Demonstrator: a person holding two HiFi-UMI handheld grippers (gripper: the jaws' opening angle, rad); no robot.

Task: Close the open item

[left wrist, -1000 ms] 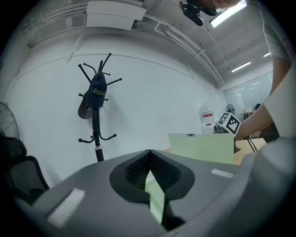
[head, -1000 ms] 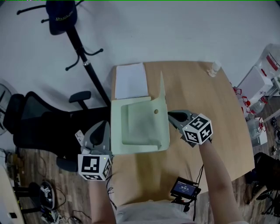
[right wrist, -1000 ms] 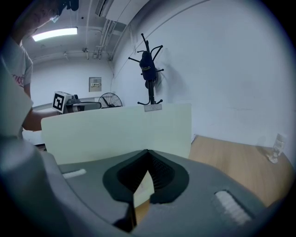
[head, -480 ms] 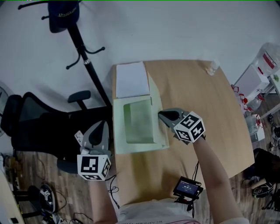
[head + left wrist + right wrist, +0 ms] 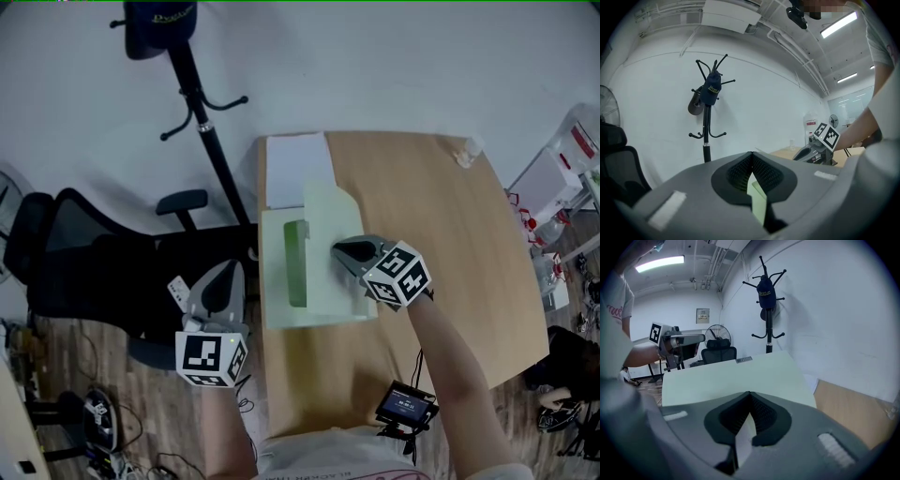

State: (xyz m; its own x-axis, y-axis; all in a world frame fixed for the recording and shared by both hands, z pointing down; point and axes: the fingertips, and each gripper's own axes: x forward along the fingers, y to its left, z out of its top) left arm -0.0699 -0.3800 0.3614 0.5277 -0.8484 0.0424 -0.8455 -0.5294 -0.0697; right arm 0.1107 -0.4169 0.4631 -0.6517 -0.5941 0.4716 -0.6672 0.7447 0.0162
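A pale green folder [image 5: 319,291] lies on the wooden table [image 5: 450,253] near its left edge. Its cover [image 5: 333,225] is tilted low over the base, and a darker green slit [image 5: 296,262] still shows between them. My right gripper [image 5: 339,251] is shut, its tips against the cover's outer face. In the right gripper view the cover [image 5: 736,376] spreads out just beyond the closed jaws [image 5: 750,405]. My left gripper [image 5: 228,272] hangs off the table's left side, shut and holding nothing [image 5: 751,165].
A white sheet [image 5: 295,169] lies behind the folder. A small bottle [image 5: 464,152] stands at the far right corner, and a screen device [image 5: 403,405] sits at the near edge. A black office chair [image 5: 84,253] and a coat stand [image 5: 202,103] stand left of the table.
The folder's cover has swung from upright over to the left and down toward the base. My right gripper moved left with it. The left gripper stayed where it was.
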